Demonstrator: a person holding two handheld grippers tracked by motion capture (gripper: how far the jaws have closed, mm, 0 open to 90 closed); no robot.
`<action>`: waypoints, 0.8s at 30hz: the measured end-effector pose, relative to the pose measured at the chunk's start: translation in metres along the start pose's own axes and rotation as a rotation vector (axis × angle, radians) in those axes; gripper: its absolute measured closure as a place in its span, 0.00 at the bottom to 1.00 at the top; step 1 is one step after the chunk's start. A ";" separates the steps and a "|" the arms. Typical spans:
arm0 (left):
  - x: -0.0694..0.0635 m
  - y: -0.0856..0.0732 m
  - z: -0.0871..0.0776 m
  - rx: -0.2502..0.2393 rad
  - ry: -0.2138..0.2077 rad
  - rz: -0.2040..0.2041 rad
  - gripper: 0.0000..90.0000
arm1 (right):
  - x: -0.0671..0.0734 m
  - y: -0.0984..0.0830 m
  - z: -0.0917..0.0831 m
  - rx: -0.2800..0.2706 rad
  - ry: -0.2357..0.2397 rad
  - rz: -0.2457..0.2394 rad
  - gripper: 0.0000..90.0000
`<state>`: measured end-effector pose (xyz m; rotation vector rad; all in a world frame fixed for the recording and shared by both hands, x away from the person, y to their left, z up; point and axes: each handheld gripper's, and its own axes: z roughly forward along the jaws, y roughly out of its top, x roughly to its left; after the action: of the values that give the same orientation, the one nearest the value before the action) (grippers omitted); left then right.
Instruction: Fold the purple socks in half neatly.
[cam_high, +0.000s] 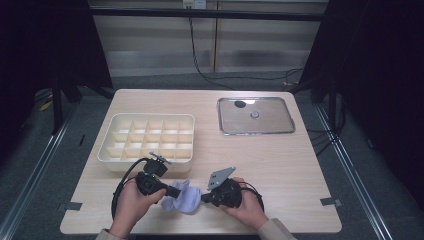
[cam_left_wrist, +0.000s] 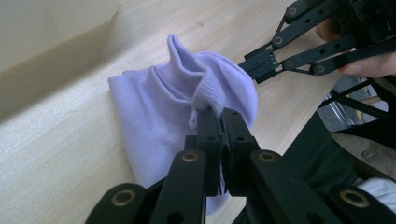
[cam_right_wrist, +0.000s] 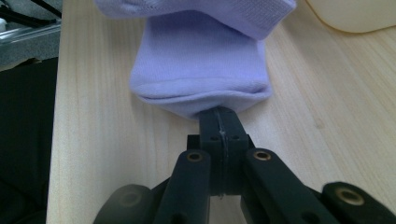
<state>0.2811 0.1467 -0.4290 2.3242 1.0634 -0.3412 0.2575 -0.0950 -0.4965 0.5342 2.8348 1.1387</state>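
Lilac and crumpled, the sock (cam_high: 181, 196) lies on the table (cam_high: 280, 165) near its front edge, stretched between the two grippers. At the left of the high view, the left hand (cam_high: 131, 204) holds the left gripper (cam_high: 176, 192), whose jaws are pinched together on the sock's ribbed cuff; in the left gripper view the cuff (cam_left_wrist: 208, 91) bunches up right at the jaw tips and the rest of the sock spreads flat on the wood behind it. Just beyond the left hand stands the cream organiser (cam_high: 148, 141), a tray of small square compartments, close to the sock but not touching it. Right of the sock, the right gripper (cam_high: 202, 198) sits in the right hand (cam_high: 248, 207), pointing left toward the other gripper. Its jaws are clamped tight on the sock's opposite end; in the right gripper view that end (cam_right_wrist: 201, 88) is folded over and tucked between the tips. Farther back on the right side of the table rests a metal tray (cam_high: 280, 127), well apart from both hands, with two small things on it too small to make out.
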 end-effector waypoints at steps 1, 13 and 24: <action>-0.001 0.000 0.001 -0.005 0.001 -0.003 0.97 | 0.000 0.000 0.000 -0.001 -0.001 0.001 1.00; -0.002 0.003 0.004 0.011 -0.005 0.007 0.97 | 0.000 0.000 0.000 0.005 -0.003 -0.005 1.00; -0.005 0.005 0.008 0.018 -0.005 0.014 0.97 | 0.000 0.001 0.000 0.002 -0.001 -0.009 1.00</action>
<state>0.2819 0.1359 -0.4315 2.3444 1.0447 -0.3527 0.2580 -0.0943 -0.4964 0.5219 2.8351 1.1334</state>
